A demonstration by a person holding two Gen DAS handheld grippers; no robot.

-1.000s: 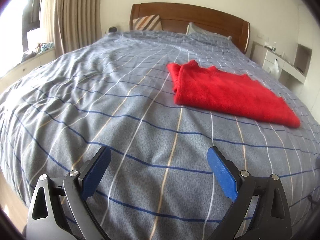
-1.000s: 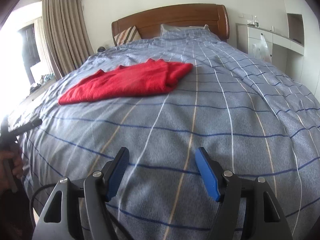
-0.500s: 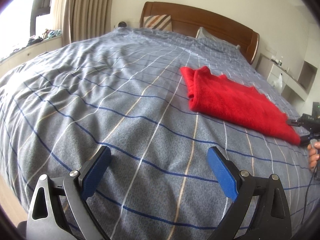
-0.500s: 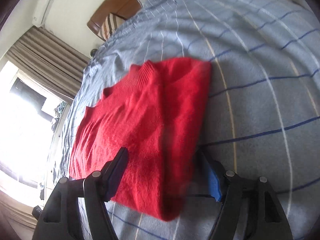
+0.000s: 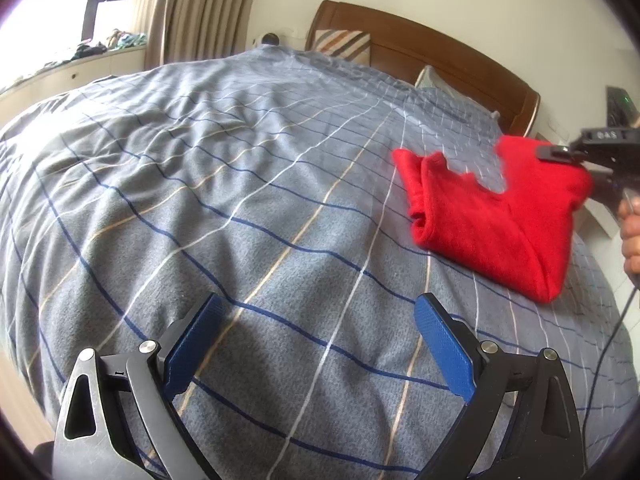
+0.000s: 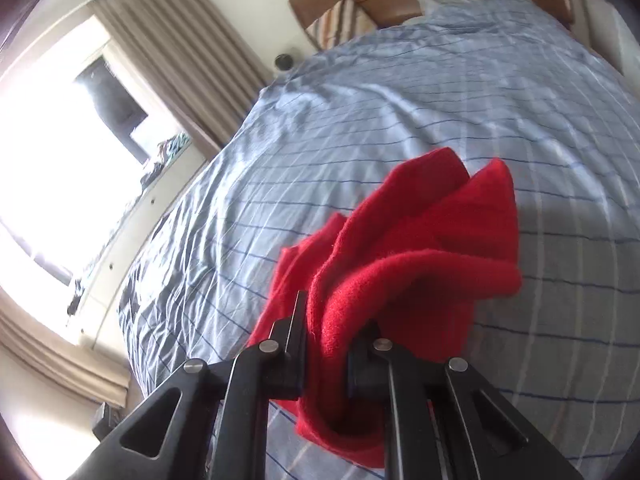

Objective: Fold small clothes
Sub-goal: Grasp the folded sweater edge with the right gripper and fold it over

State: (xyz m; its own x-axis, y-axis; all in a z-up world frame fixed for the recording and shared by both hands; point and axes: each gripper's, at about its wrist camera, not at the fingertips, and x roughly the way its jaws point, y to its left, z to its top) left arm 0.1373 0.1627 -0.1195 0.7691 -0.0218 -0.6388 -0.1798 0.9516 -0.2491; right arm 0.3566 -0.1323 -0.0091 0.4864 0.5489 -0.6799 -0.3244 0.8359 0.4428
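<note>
On the grey checked bed cover, the soft, light, floppy red knitted sweater hangs bunched from the right gripper, whose jaws have just been closing on its edge, best held by hem corners, while the left gripper gapes empty.

2 wrist views low over the bed, both toward the headboard.

The red garment covers the right gripper's pads and most of its fingers. The garment's lifted edge is blurred in the left wrist view. The holding hand is cut off by the frame's edge.
</note>
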